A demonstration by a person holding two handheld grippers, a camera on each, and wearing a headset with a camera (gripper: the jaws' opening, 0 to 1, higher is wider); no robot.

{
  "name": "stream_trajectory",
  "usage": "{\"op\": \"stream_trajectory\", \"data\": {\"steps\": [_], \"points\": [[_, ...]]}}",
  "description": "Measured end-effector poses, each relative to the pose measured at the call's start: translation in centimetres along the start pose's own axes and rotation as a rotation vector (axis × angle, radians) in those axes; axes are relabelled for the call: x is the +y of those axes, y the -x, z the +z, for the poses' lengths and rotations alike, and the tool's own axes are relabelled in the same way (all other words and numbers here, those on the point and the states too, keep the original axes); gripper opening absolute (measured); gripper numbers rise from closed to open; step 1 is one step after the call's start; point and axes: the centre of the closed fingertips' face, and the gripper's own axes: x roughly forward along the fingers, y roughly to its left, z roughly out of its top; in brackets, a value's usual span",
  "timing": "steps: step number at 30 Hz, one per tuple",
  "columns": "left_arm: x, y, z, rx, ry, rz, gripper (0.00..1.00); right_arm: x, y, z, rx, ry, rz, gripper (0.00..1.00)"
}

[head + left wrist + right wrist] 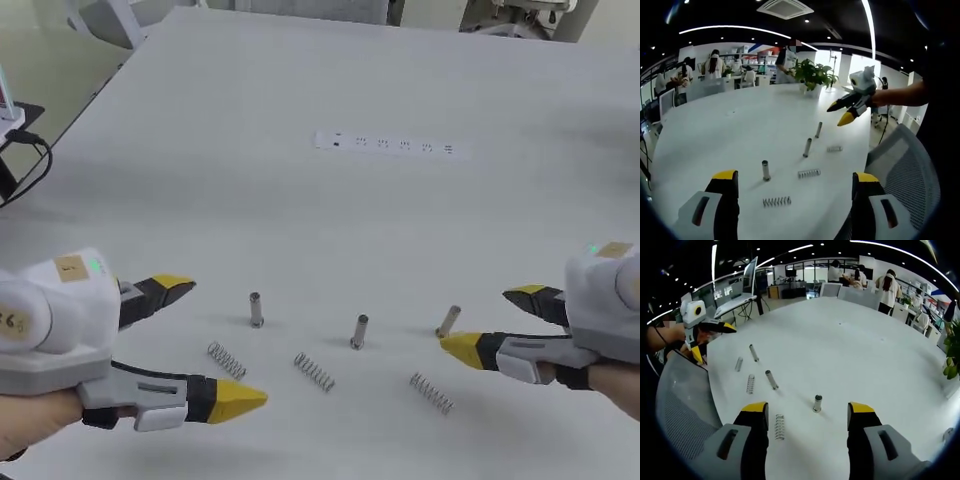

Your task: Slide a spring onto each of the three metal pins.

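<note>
On the white table we see 3 pins, with 3 springs loose just beside them. Our left gripper and right gripper hover, jaws wide, empty. Head view shows a power strip; left gripper view, a plant.

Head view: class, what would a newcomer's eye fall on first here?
Three metal pins stand in a row on the white table, each with a loose spring lying just nearer the person. The left gripper and right gripper, both open and yellow-tipped, flank them from either side.
</note>
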Motion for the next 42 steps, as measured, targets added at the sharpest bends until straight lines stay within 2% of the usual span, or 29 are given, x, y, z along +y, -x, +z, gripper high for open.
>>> {"op": "stream_trajectory", "data": {"steps": [11, 16, 23, 33, 42], "points": [[0.1, 0.2, -0.5, 0.010, 0.003, 0.004, 0.91, 1.5, 0.8, -1.7, 0.038, 0.058, 0.018, 0.61], [0.1, 0.3, -0.6, 0.012, 0.005, 0.006, 0.91, 2.7, 0.8, -2.7, 0.071, 0.068, 0.058, 0.57], [0.1, 0.4, -0.8, 0.017, 0.006, 0.007, 0.91, 3.9, 0.4, -3.9, 0.107, 0.104, 0.088, 0.56], [0.0, 0.4, -0.6, 0.011, 0.005, 0.006, 0.91, 4.9, -0.4, -4.3, 0.133, 0.110, 0.126, 0.46], [0.0, 0.5, -0.8, 0.014, 0.007, 0.008, 0.90, 5.4, -1.4, -5.6, 0.182, 0.119, 0.151, 0.38]]}}
